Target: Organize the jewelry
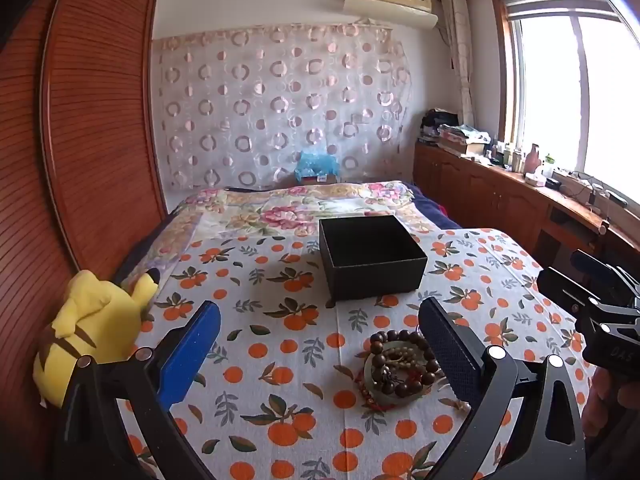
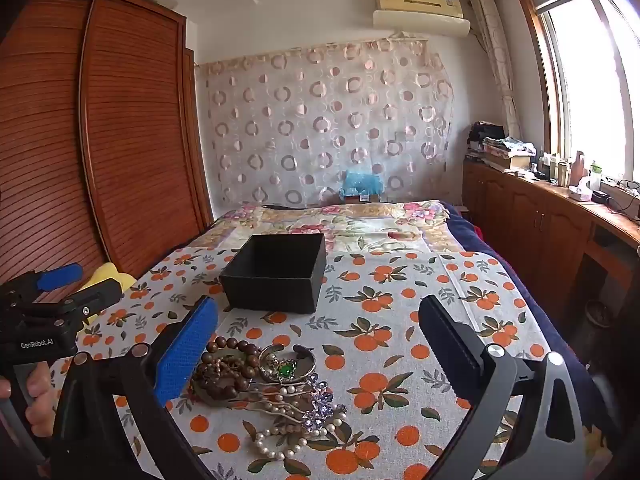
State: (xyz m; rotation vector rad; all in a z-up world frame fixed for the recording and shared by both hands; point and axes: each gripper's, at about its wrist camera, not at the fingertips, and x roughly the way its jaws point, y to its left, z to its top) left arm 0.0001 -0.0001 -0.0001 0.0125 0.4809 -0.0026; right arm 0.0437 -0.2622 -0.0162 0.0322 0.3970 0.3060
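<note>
**Both grippers open over jewelry pile, nothing held**

Landmark: open-topped square black cardboard box (image 2: 276, 276), which sat on the white cloth printed with oranges and green leaves (image 2: 400, 320) that covered the near part of the bed. The box interior looked dark; contents could not be made out.

Task item: tangled pile of jewelry (image 2: 272, 392) lay on the printed cloth, on the near side of the box and apart from it. In the pile: a dark brown wooden bead bracelet (image 2: 228, 368), a silver-coloured piece with a green stone (image 2: 286, 370), a purple crystal flower-shaped ornament (image 2: 320, 408) and a strand of white pearls (image 2: 280, 440). From the left wrist view the wooden bead bracelet (image 1: 400, 364) showed most plainly; the rest was partly hidden behind a finger.

Left gripper (image 1: 320, 344): fingers fully apart, one blue-padded, one dark-padded, clamped on nothing. The pile sat just inside its dark finger, on the cloth, nearer than the box. Contact with the beads could not be judged.

Right gripper (image 2: 318, 344): fingers likewise wide apart, empty. The pile lay between them, close against the blue finger, nearer than the box.

Each gripper was visible in the other's view, held by a hand (image 2: 38, 400) on the handle.

Also noted: yellow plush toy (image 1: 92, 328) to the left of the box at the bed's edge, against the reddish-brown louvred wooden wardrobe (image 1: 80, 140).
</note>
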